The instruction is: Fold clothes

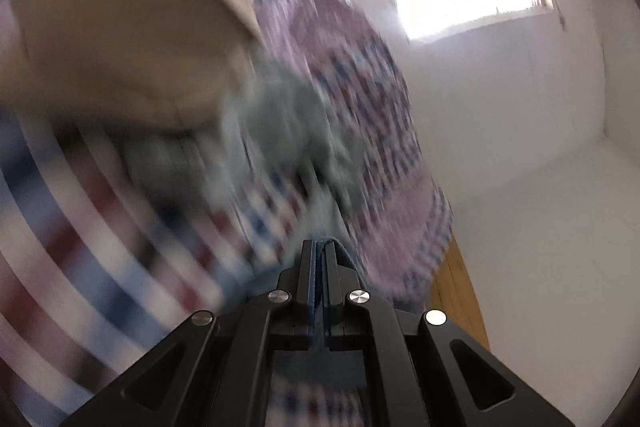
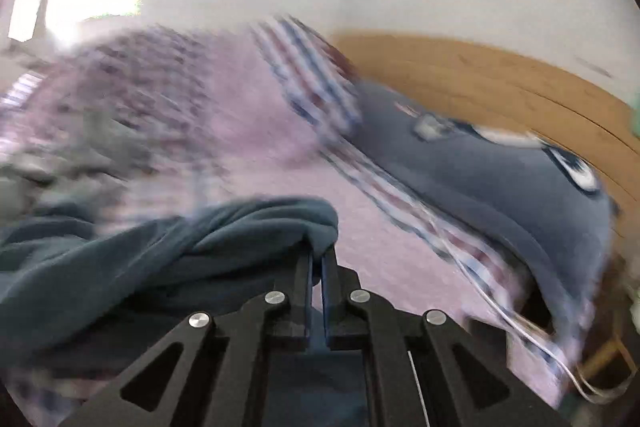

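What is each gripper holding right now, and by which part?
Both are shut on cloth. The right gripper pinches a bunched fold of the teal garment. The left gripper pinches a thin blue-grey cloth edge; blur hides which part.

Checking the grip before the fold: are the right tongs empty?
No, the right tongs are shut on a bunched teal garment.

Two claws, one teal garment (image 2: 160, 247), one navy pillow (image 2: 500, 179).

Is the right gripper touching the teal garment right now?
Touching. The right wrist view shows the right gripper nearly shut, with a fold of the teal garment pinched between its fingertips.
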{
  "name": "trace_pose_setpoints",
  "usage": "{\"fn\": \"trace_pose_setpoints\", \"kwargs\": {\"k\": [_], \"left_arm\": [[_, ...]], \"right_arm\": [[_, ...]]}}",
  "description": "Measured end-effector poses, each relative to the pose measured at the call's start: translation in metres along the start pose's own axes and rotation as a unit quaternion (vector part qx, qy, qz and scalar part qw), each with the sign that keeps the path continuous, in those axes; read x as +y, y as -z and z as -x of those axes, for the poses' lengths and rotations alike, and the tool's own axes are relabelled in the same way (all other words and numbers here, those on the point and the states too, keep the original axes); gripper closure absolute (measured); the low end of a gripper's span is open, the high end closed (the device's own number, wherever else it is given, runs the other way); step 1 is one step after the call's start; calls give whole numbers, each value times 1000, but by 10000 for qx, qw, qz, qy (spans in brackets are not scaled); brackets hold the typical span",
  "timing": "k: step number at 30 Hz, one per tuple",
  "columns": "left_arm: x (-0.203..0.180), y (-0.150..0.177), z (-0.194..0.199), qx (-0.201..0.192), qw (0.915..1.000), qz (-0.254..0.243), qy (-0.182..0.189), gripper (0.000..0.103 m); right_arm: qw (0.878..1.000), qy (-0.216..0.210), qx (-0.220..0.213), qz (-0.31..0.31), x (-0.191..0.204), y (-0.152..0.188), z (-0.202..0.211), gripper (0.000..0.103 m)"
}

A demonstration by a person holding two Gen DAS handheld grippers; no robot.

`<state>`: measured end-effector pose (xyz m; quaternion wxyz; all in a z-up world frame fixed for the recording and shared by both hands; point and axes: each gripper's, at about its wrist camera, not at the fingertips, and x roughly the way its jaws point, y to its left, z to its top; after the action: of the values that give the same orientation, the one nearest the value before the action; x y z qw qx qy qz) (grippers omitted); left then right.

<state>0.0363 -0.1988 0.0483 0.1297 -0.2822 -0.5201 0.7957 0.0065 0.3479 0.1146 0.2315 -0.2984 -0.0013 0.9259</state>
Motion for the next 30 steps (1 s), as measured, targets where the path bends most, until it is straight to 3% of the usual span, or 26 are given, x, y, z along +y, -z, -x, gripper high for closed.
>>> {"fn": "trace_pose_setpoints", "kwargs": {"k": [4,6,7,8,10,13,17,21,26,30], "left_arm": [[-13,53,-37,929,9956,-142,54,102],[-15,71,-48,1235,9921,-237,-5,102],[-15,76,-51,1328,9908,-254,-15,102],[-15,81,-53,1422,9895,-271,-26,102],[-16,83,-55,1480,9886,-284,-11,102],[-17,78,-54,1548,9876,-198,191,102],[-25,75,-54,1825,9807,-115,690,102],[-51,70,-48,2053,9672,-384,1448,102],[-73,78,-47,2563,9467,-598,1858,102],[-82,91,-54,3162,9249,-621,2017,102]], "right_arm": [[9952,-142,931,-282,-5,19,-32,97],[9950,-367,865,-337,0,20,-17,78],[9947,-479,832,-365,3,21,-9,59],[9943,-591,799,-392,6,22,-2,49],[9930,-816,732,-447,11,24,13,44],[9799,-1812,736,-389,35,31,39,42],[9559,-2879,405,421,79,47,88,42],[9190,-3755,-164,1191,117,77,157,42],[9008,-3858,-758,1845,151,120,218,42],[9109,-3611,-604,1904,170,146,232,42]]}}
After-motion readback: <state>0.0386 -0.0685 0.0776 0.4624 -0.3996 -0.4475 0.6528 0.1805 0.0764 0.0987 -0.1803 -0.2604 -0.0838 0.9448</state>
